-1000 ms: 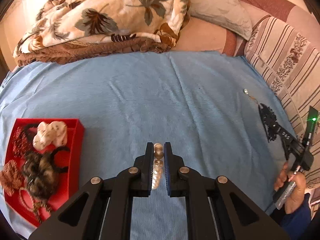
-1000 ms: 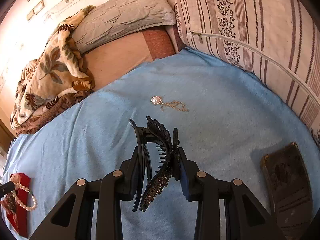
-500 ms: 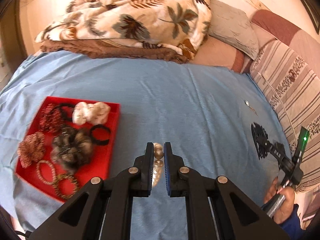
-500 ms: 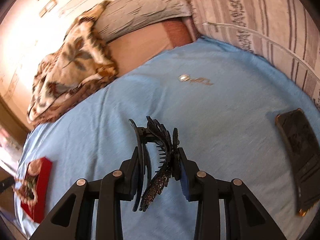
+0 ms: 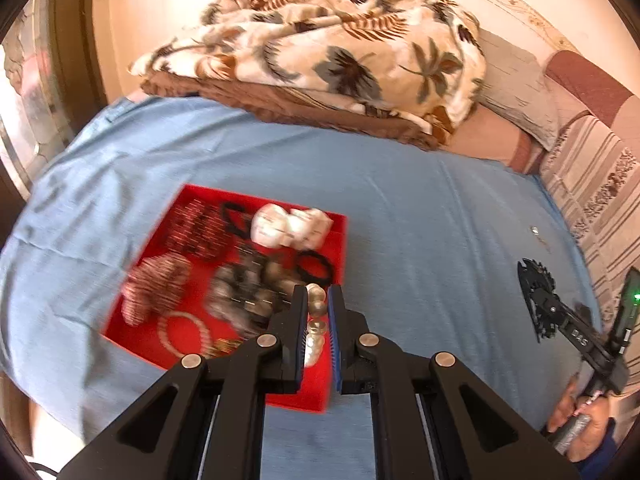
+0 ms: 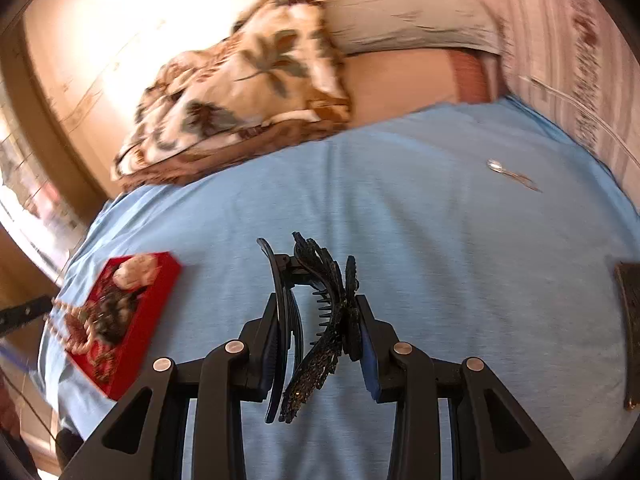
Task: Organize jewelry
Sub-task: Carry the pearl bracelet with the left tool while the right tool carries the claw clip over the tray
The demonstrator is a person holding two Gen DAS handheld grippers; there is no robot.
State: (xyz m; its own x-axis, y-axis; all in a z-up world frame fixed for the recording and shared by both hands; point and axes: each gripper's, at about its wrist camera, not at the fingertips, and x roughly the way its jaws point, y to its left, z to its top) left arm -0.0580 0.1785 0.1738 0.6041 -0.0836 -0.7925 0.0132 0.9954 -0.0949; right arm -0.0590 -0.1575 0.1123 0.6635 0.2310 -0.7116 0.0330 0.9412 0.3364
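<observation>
My left gripper (image 5: pixel 318 300) is shut on a strand of pearly beads (image 5: pixel 316 330) and hangs over the near right corner of the red tray (image 5: pixel 192 196). The tray holds scrunchies, bracelets and black hair ties, blurred here. My right gripper (image 6: pixel 318 304) is shut on a black glittery hair claw (image 6: pixel 332 280) above the blue sheet, to the right of the red tray (image 6: pixel 148 320). In the left wrist view the right gripper (image 5: pixel 538 304) and the claw (image 5: pixel 532 280) show at the far right, held by a person's hand (image 5: pixel 580 420).
A small pendant on a chain (image 6: pixel 496 166) lies on the sheet near the striped cushion (image 5: pixel 600 184). A dark flat object (image 6: pixel 630 328) sits at the right edge. A leaf-print blanket (image 5: pixel 340 52) and a grey pillow (image 6: pixel 408 12) line the far side.
Both grippers have swung left and risen a little, each keeping its hold. The red tray has come from the left edge to under my left gripper and looms larger in the right view.
</observation>
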